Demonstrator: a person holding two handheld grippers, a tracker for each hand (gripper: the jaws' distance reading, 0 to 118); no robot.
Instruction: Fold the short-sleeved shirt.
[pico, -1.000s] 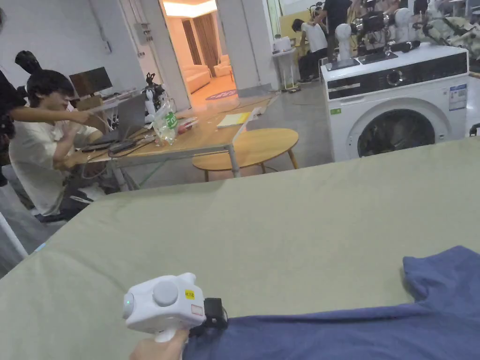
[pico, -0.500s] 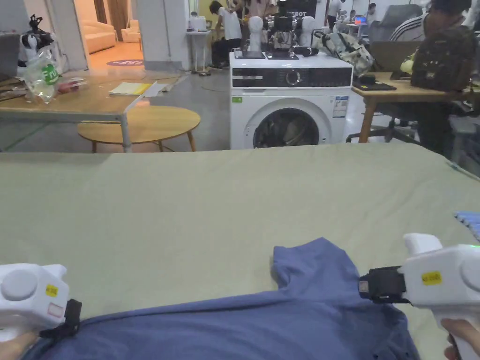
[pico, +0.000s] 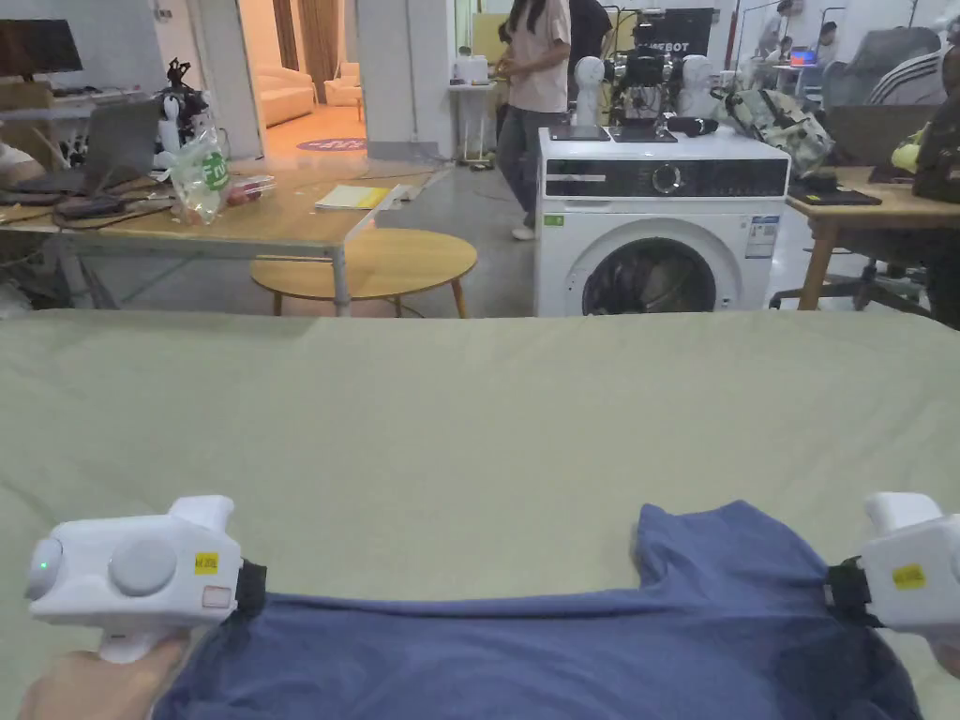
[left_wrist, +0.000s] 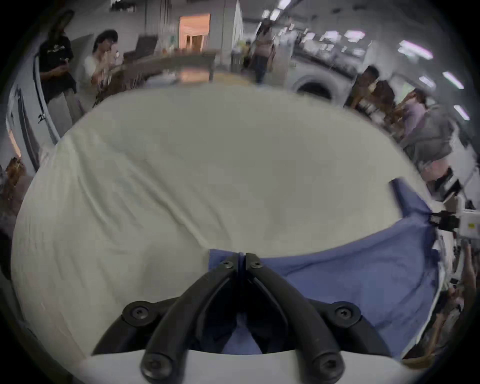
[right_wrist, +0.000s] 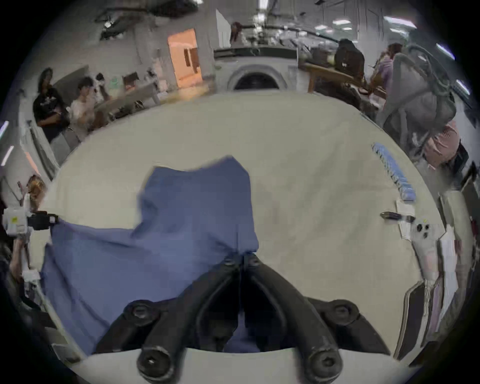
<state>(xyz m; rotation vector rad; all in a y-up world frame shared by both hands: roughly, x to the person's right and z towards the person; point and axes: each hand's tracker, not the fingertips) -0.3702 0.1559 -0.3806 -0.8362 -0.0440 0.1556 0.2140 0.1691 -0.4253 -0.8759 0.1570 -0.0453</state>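
Your left claw (left_wrist: 241, 256) and right claw (right_wrist: 242, 256) each pinch an edge of the blue shirt (pico: 562, 647), jaws closed on cloth. Keep the span between them taut and level as you lay it down. The shirt is soft, thin knit, one sleeve (pico: 712, 544) flopped forward on the matte, faintly creased, pale-green bed (pico: 469, 412).

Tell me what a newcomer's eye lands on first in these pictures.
First, the blue short-sleeved shirt, stretched across the near edge of the pale green cloth-covered table. The white left gripper and the white right gripper each have their black jaws shut on the shirt's edge, one at each end. Beyond the table, a white front-loading washing machine stands in the middle of the busy room.
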